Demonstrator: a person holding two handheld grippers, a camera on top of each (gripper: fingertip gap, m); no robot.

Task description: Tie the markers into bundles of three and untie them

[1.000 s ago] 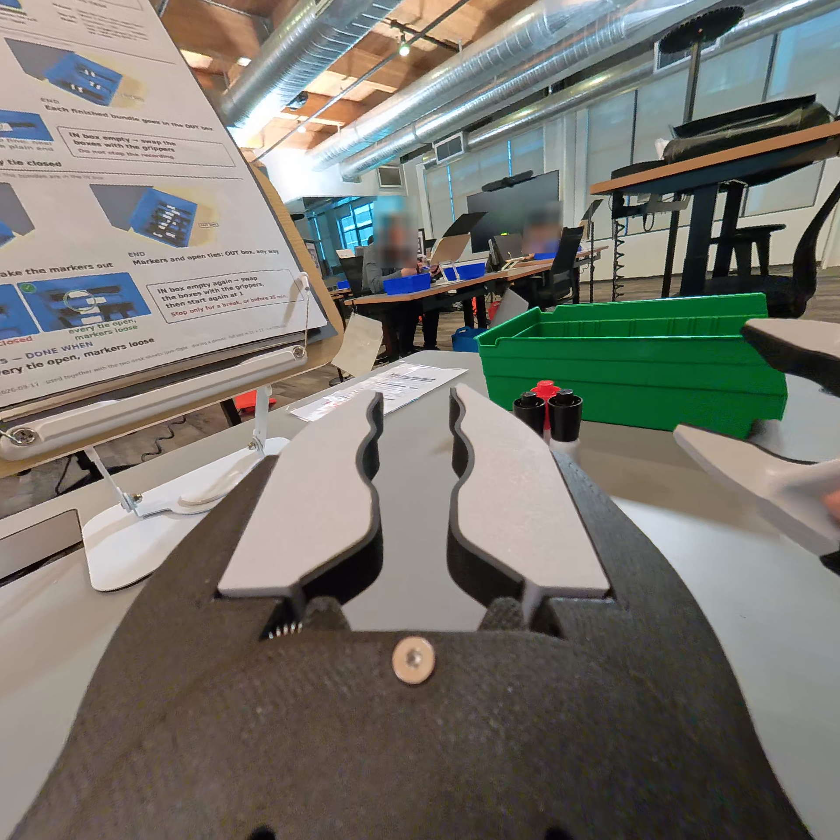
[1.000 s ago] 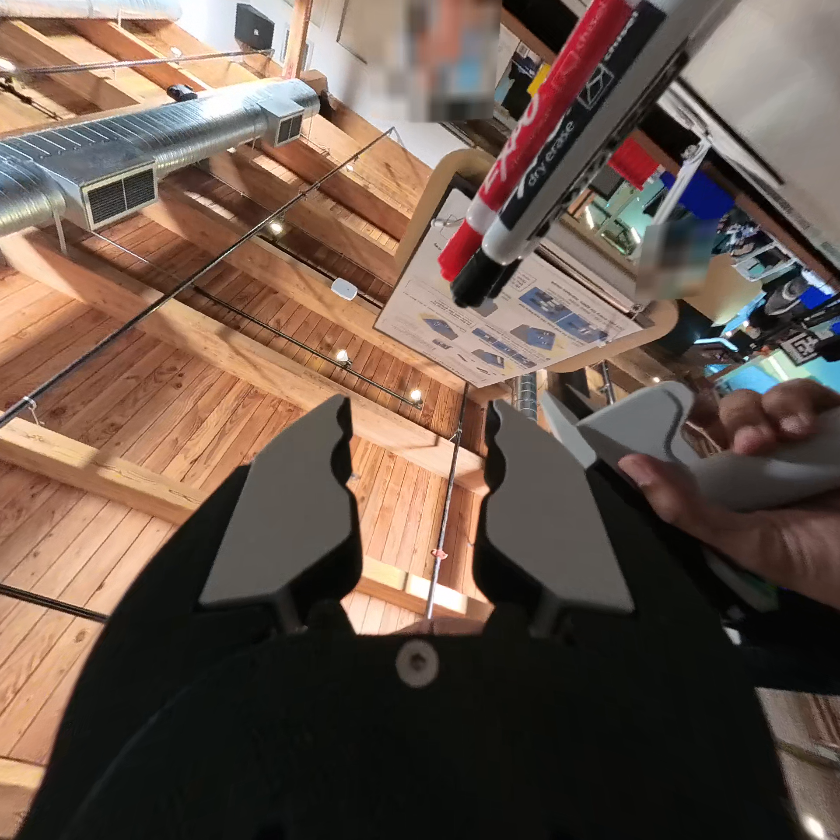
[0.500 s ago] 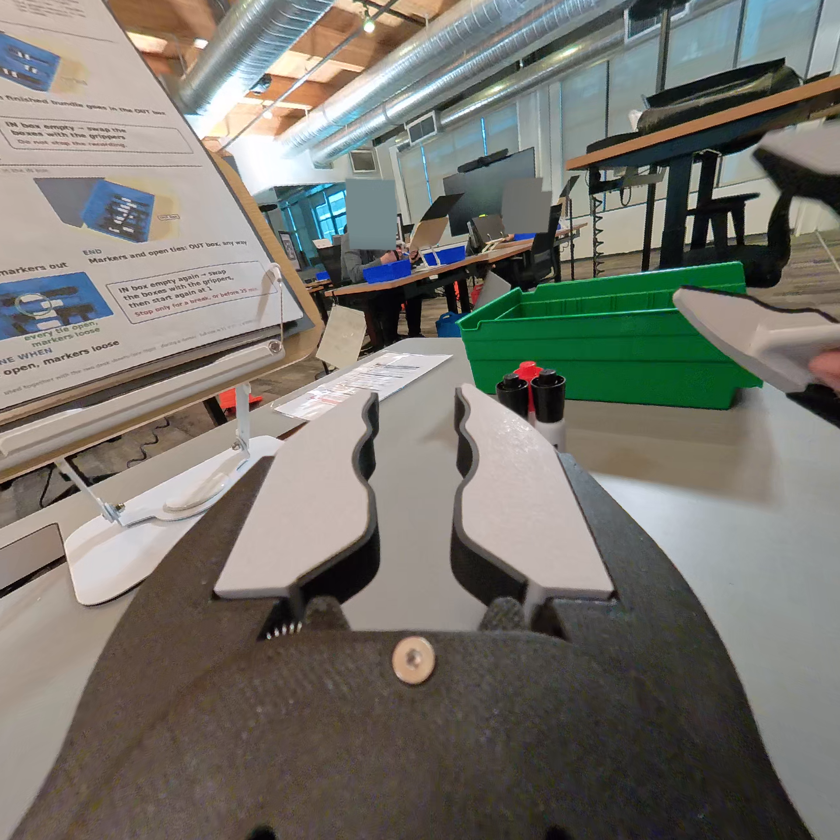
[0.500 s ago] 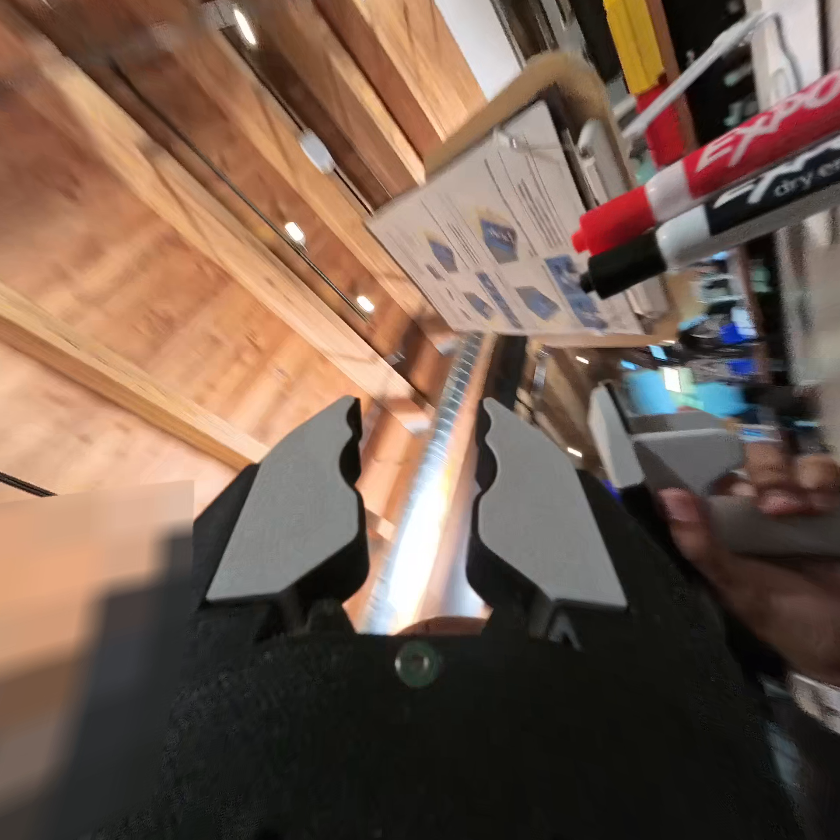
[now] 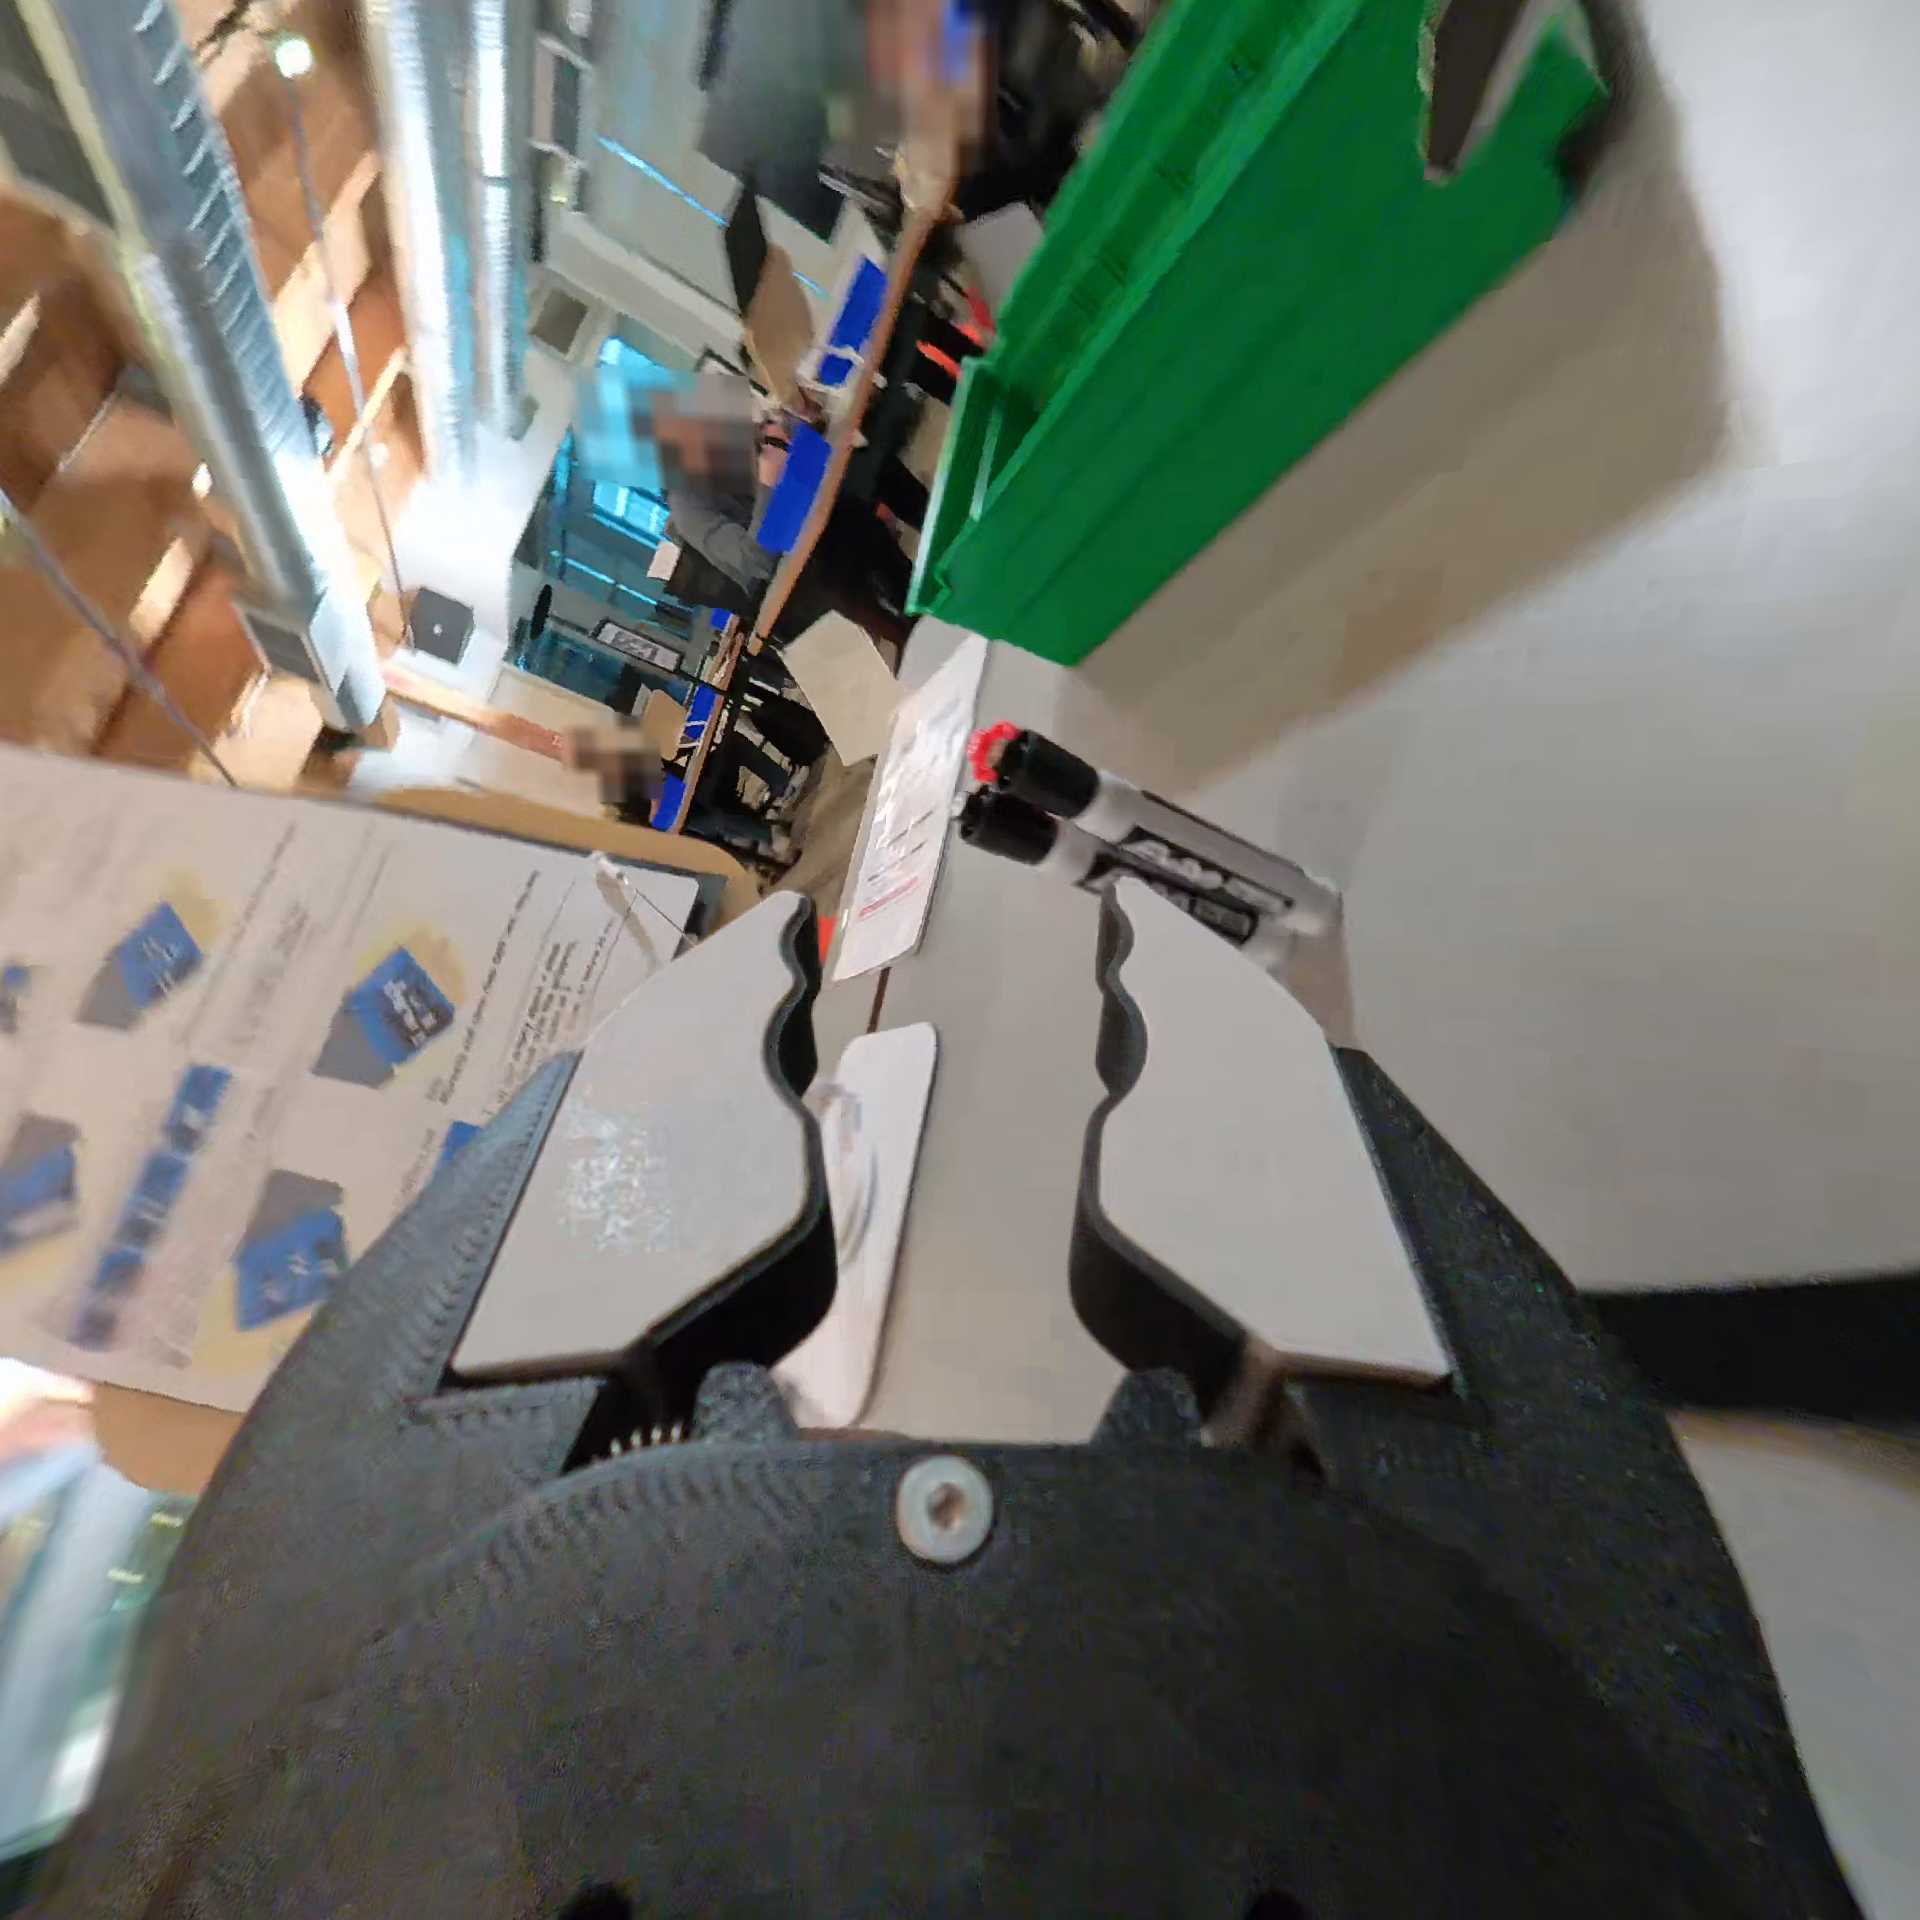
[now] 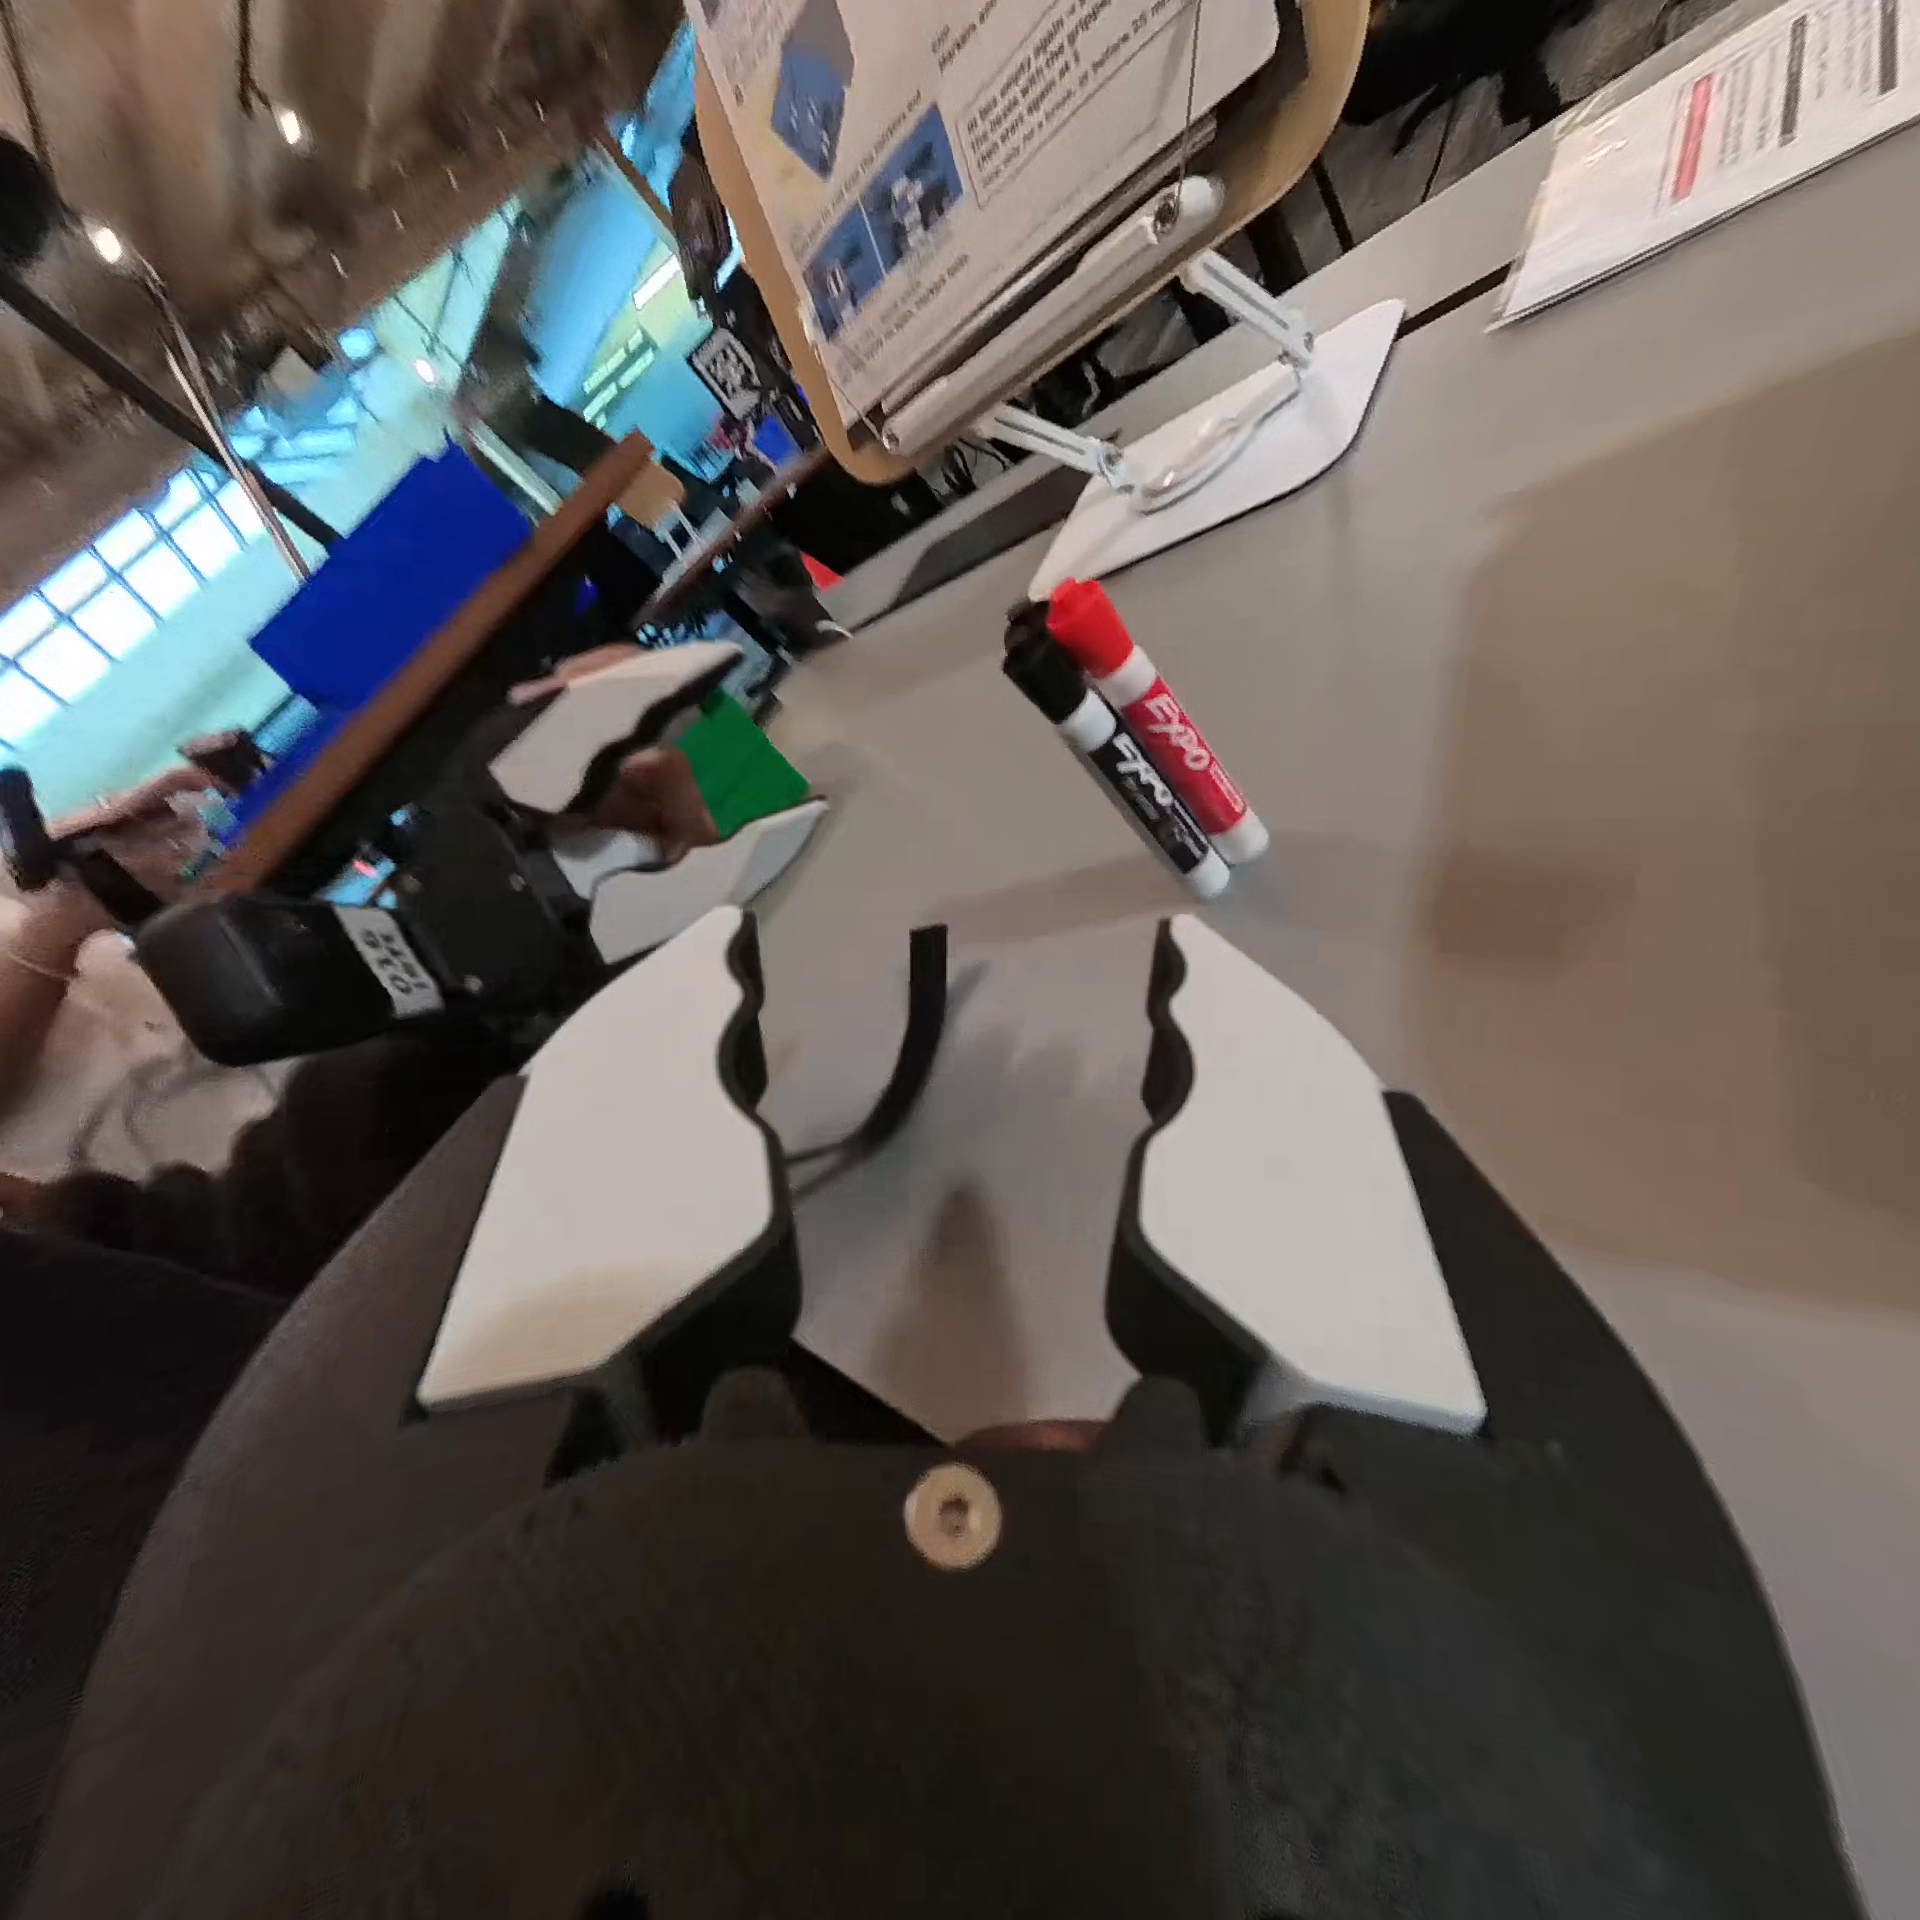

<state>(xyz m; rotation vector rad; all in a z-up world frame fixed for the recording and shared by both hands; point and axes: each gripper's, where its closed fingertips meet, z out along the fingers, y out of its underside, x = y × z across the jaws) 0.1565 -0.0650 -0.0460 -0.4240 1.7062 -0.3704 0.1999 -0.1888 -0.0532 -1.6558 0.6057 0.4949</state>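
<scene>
On the grey desk (image 6: 1558, 727), a white-footed document stand (image 6: 1226, 436) with an instruction sheet sits at 12 o'clock in the right wrist view, a paper sheet (image 6: 1704, 135) at 1 o'clock. A black tie strap (image 6: 914, 1029) lies between the right gripper (image 6: 951, 997) fingers, untouched — jaws parted, holding nothing. The left gripper (image 5: 951, 966) is likewise parted and empty. The markers (image 6: 1138, 743) — red and black, side by side — lie just ahead. The green bin (image 5: 1226, 343) sits at 1 o'clock in the left view; its contents are hidden.

My left gripper (image 5: 951, 966) hangs open over the table (image 5: 1558, 935), markers (image 5: 1122, 831) just beyond my right finger, green bin (image 5: 1195, 343) farther off.
</scene>
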